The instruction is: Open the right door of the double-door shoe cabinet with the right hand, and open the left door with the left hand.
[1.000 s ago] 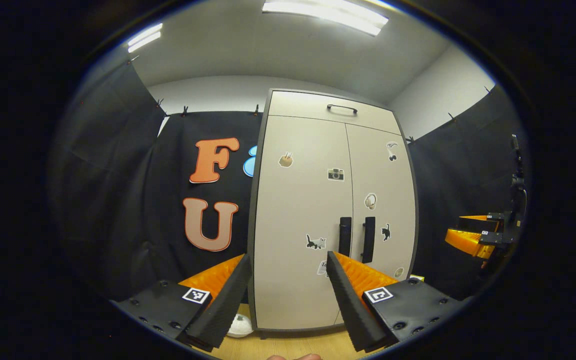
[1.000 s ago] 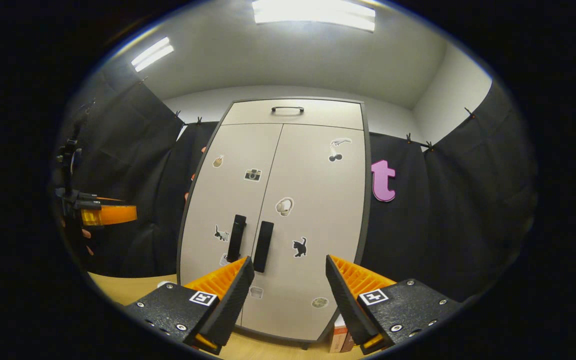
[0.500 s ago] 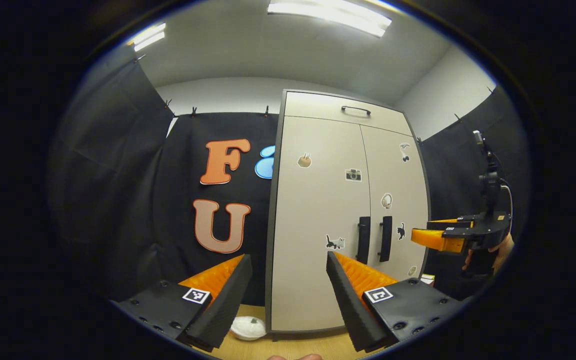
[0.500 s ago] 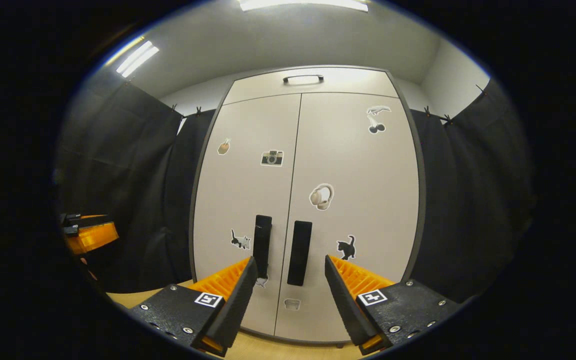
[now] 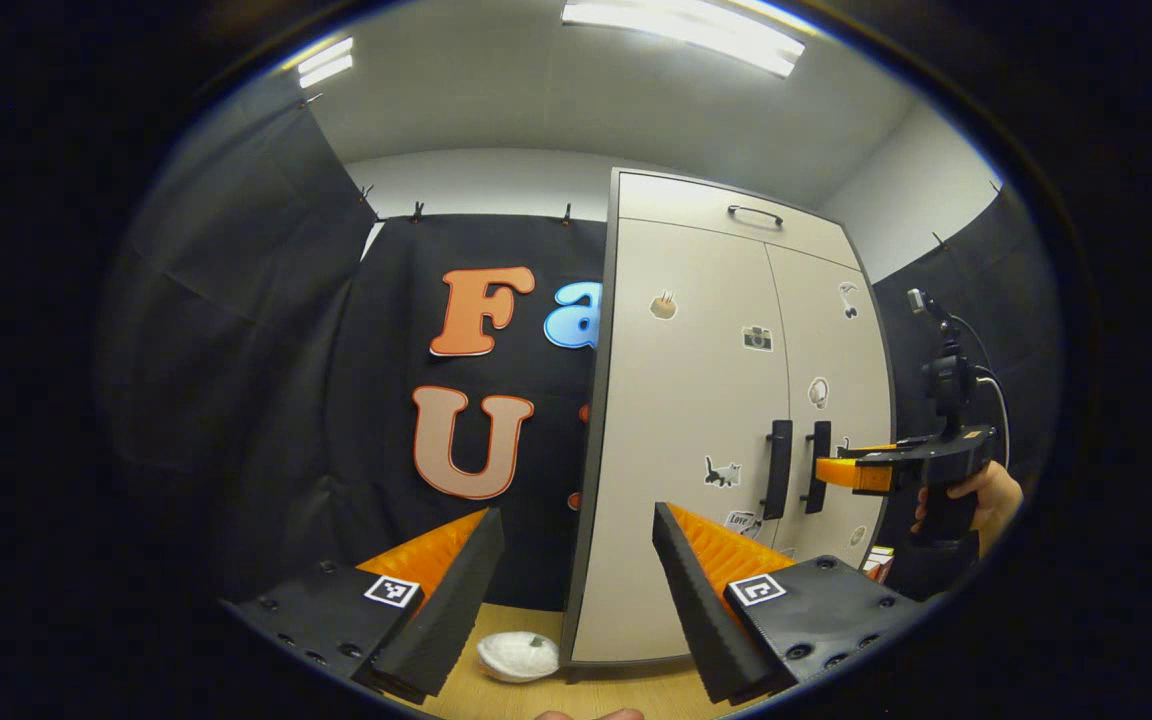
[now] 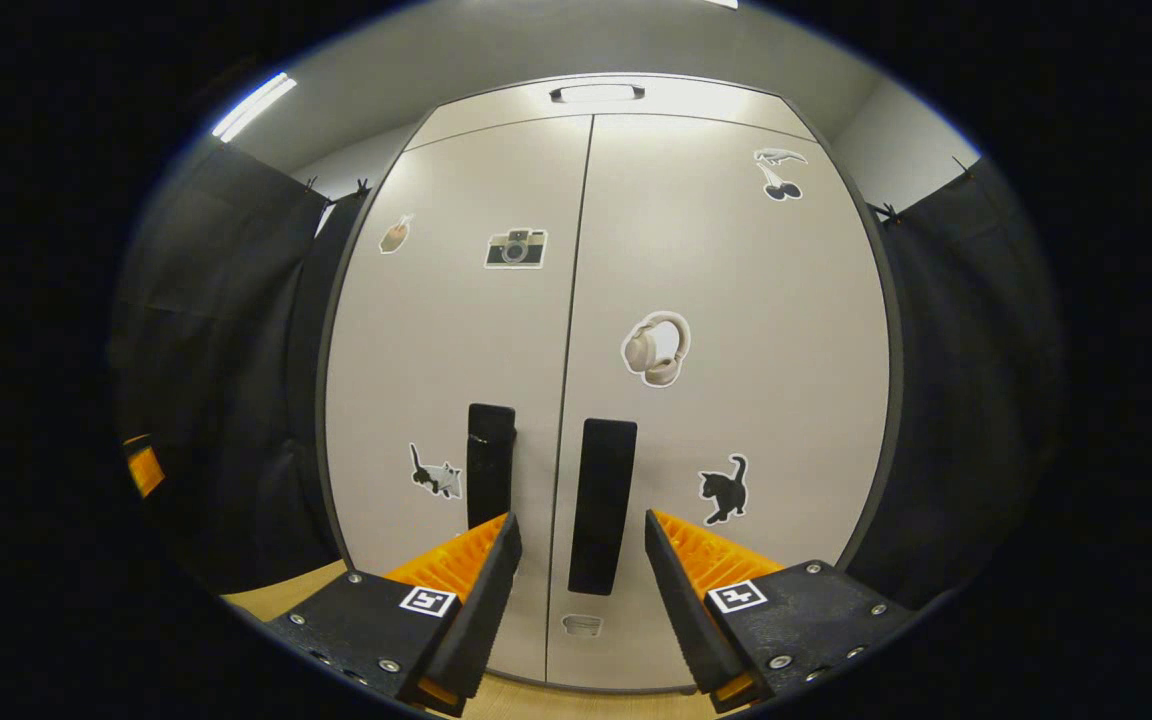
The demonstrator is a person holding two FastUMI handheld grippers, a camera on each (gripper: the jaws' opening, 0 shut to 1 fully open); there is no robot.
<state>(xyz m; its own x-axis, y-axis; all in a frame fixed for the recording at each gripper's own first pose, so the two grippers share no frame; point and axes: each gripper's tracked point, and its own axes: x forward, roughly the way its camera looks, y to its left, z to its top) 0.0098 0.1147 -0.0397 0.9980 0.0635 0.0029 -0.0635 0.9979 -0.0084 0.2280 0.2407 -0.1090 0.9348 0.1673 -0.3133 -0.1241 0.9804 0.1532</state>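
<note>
My left gripper [image 5: 576, 560] hangs spread wide, well short of the tall pale-grey double-door shoe cabinet [image 5: 696, 450]; a white bowl-shaped thing [image 5: 519, 655] lies on the wooden floor [image 5: 626, 695] at its corner. Both doors are closed, contents hidden. My right gripper [image 6: 573, 560], jaws apart, frames the right door's black vertical bar handle [image 6: 603, 503], not touching.

Black cloth walls [image 5: 236, 330], grey ceiling with strip lights [image 5: 681, 22], pale wooden floor [image 5: 526, 695].
</note>
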